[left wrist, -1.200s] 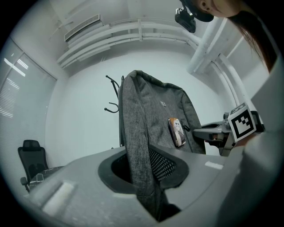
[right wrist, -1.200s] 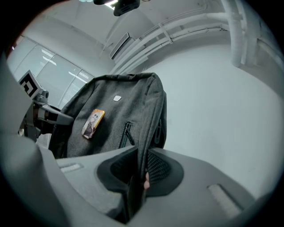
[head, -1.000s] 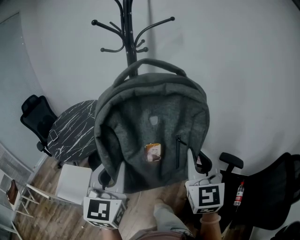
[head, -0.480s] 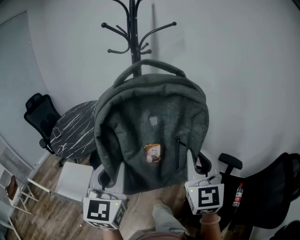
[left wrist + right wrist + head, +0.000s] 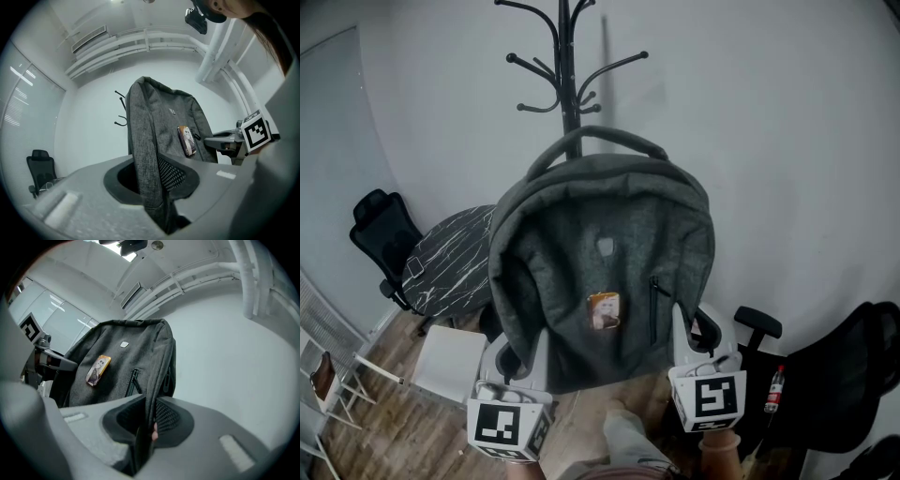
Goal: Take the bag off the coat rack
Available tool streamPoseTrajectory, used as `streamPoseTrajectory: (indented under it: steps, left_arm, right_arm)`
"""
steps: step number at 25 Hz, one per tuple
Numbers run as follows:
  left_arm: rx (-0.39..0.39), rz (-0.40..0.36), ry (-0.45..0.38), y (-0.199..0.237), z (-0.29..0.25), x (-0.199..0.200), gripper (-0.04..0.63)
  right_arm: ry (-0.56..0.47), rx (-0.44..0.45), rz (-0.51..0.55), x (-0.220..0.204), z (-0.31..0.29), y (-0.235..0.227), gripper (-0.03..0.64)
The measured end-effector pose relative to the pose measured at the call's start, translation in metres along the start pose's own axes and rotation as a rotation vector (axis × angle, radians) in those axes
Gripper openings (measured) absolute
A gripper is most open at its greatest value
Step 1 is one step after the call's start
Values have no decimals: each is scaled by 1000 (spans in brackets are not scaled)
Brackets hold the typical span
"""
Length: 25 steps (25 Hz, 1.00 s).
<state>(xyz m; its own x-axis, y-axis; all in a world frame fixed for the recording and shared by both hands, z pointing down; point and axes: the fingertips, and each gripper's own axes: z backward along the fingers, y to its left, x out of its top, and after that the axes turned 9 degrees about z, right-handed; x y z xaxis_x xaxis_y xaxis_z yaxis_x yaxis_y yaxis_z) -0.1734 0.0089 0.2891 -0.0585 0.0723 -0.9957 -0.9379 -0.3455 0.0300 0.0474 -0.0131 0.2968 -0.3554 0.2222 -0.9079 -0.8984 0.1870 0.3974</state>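
The grey backpack (image 5: 600, 262) fills the whole gap between the left gripper (image 5: 517, 352) and the right gripper (image 5: 692, 326), which pinch its two sides. Close behind it stands the coat rack (image 5: 569, 89), its hooks fanning out above the handle. Low on the left are a round marbled surface (image 5: 455, 258), a black office chair (image 5: 380, 230) and a white stool (image 5: 450, 364). Low on the right are more black chairs (image 5: 848, 375). The bare wall (image 5: 769, 141) lies open on either side of the rack.

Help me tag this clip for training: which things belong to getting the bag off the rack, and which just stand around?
Job: grey backpack, coat rack, left gripper and right gripper, both clamped on the backpack's sides.
Around: marble table, black office chair, white chair, bottle.
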Motion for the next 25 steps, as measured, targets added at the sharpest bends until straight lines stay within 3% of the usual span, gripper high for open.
streamPoseTrajectory:
  steps: [25]
  left_arm:
    - [-8, 66, 19, -11, 6, 0, 86]
  right_arm:
    - [62, 31, 47, 2, 12, -6, 46]
